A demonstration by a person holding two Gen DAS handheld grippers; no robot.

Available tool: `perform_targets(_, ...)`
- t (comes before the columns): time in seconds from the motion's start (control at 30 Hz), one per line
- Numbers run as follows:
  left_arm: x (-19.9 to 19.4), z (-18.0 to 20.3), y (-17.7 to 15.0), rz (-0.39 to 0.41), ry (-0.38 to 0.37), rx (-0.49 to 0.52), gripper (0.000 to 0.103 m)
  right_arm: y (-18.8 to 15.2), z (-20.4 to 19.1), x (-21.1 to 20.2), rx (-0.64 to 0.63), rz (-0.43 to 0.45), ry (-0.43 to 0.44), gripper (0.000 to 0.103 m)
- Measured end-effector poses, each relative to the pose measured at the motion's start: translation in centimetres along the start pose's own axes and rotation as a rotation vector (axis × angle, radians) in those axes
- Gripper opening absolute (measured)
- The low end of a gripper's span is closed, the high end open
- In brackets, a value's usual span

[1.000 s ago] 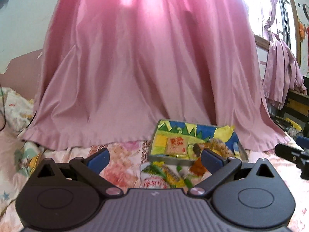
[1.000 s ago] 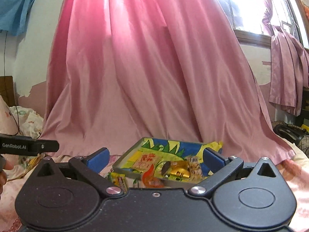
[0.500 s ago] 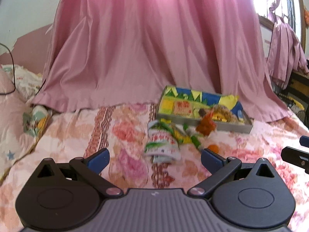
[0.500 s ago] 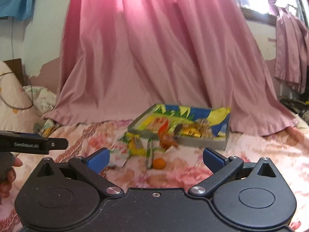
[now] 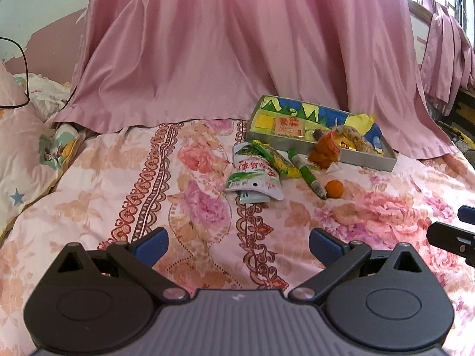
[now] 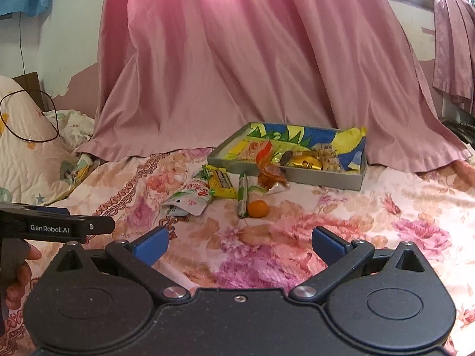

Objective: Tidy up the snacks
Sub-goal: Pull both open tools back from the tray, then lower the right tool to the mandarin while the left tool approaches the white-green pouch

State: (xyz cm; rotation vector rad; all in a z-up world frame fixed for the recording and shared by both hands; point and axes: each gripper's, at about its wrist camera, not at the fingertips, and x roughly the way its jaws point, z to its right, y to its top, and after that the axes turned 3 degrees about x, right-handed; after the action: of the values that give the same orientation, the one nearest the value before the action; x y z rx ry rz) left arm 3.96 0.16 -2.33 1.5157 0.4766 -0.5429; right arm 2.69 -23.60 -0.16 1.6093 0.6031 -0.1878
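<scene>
A grey tray (image 5: 368, 157) (image 6: 323, 178) with a colourful lining holds several snacks on the floral bedspread. In front of it lie a white-green pouch (image 5: 255, 175) (image 6: 191, 195), a yellow packet (image 5: 277, 160) (image 6: 221, 182), a green stick (image 5: 307, 175) (image 6: 242, 195), an orange-wrapped snack (image 5: 323, 151) (image 6: 271, 176) leaning on the tray's front wall, and a small orange fruit (image 5: 334, 189) (image 6: 257, 208). My left gripper (image 5: 239, 241) is open over bare bedspread, well short of the pouch. My right gripper (image 6: 240, 241) is open too, short of the fruit, with nothing held.
A pink curtain (image 5: 237, 44) (image 6: 252, 59) hangs right behind the tray. Pillows and a black cable (image 6: 26, 118) lie at the left. In the right wrist view the other gripper (image 6: 56, 227) and a hand (image 6: 20, 270) sit at the left edge.
Both views have tilted down and pulled back from the tray; the loose snacks in front of it and more bedspread now show. Both grippers stay open.
</scene>
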Motion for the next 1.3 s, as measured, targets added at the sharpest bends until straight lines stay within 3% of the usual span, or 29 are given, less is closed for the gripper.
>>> perform_targets(0.73, 1.0, 0.1, -0.4, -0.037, 0.009, 0.02, 0.103, -0.7, 0.4, 1.4, 0.017, -0.05, -0.017, 0.102)
perform_targets(1.07, 3.1, -0.4, 1.4, -0.022, -0.006, 0.058, 0.103, 0.0, 0.4, 3.2, 0.024, -0.035, -0.04, 0.102)
perform_targets(1.3, 5.5, -1.5, 3.7, -0.015, -0.021, 0.074, 0.103, 1.2, 0.5, 6.6, 0.036, -0.024, -0.063, 0.102)
